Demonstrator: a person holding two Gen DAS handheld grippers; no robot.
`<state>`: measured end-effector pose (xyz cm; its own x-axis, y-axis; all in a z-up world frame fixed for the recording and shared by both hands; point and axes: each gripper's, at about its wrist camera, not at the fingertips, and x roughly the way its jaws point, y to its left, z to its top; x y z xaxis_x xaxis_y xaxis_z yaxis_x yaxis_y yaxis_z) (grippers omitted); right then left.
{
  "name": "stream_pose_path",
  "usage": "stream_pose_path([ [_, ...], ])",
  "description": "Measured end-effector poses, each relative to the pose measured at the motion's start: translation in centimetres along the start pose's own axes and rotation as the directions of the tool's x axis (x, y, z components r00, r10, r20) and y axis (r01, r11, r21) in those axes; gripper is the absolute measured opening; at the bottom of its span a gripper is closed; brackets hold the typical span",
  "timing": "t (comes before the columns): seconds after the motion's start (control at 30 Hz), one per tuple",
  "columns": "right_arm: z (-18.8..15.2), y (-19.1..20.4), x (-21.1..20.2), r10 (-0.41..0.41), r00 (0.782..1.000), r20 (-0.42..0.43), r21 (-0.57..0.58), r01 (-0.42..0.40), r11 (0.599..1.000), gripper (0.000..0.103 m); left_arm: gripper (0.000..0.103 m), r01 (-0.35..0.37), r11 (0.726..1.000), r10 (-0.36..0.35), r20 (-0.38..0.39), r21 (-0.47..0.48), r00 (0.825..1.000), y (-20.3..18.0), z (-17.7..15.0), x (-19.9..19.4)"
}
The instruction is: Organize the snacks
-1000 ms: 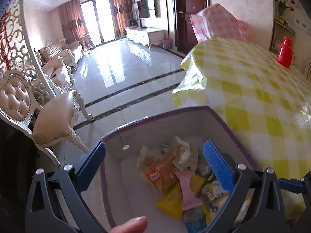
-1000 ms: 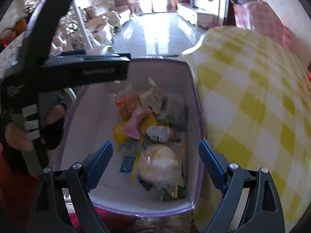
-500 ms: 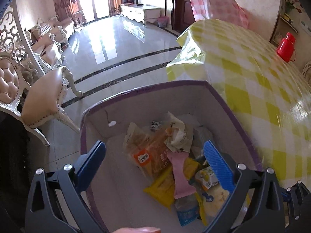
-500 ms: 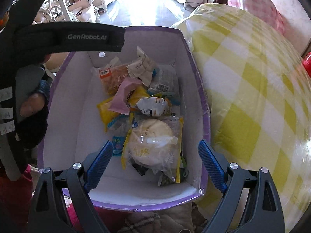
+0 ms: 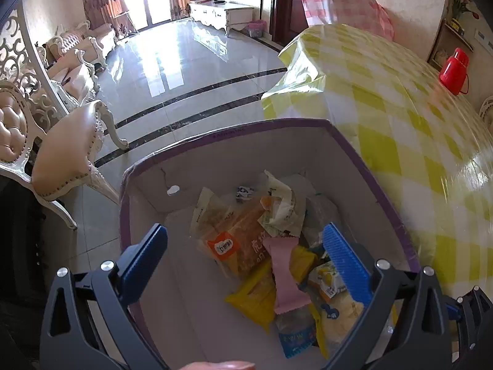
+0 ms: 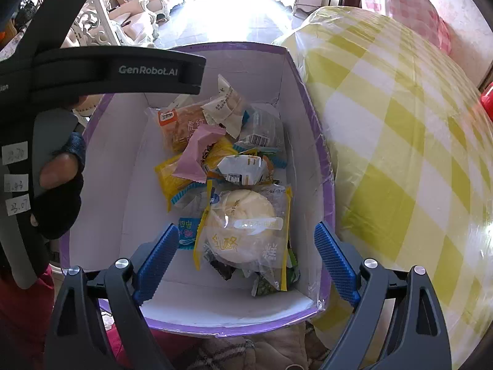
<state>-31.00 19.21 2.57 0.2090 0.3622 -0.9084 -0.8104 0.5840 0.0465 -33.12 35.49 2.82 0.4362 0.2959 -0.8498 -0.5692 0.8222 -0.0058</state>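
Observation:
A purple-rimmed white box (image 5: 234,129) (image 6: 326,185) stands beside the table and holds several wrapped snacks. Among them are an orange bread pack (image 5: 237,240) (image 6: 181,123), a pink wrapper (image 5: 285,274) (image 6: 198,149), a yellow packet (image 5: 255,296) and a round cake in clear wrap (image 6: 243,231). My left gripper (image 5: 246,262) is open and empty above the box. My right gripper (image 6: 246,259) is open and empty above the round cake at the box's near end. The left gripper's body (image 6: 101,74) shows in the right wrist view.
A round table with a yellow checked cloth (image 5: 400,123) (image 6: 400,138) lies right of the box. A red flask (image 5: 453,71) stands on it far off. Padded chairs (image 5: 61,154) stand to the left on a glossy tiled floor (image 5: 172,71).
Both grippers have moved closer over the box and tilted down toward the snacks. Their jaws stay open.

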Motion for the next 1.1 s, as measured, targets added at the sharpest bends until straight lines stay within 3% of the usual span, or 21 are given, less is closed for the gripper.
stream_pose_path([
  [1.1,-0.34,0.22,0.54,0.005,1.000,-0.017,-0.001,-0.005,1.000,0.087,0.101,0.019,1.000,-0.019,-0.027,-0.005,0.999,-0.03,-0.31,0.82],
])
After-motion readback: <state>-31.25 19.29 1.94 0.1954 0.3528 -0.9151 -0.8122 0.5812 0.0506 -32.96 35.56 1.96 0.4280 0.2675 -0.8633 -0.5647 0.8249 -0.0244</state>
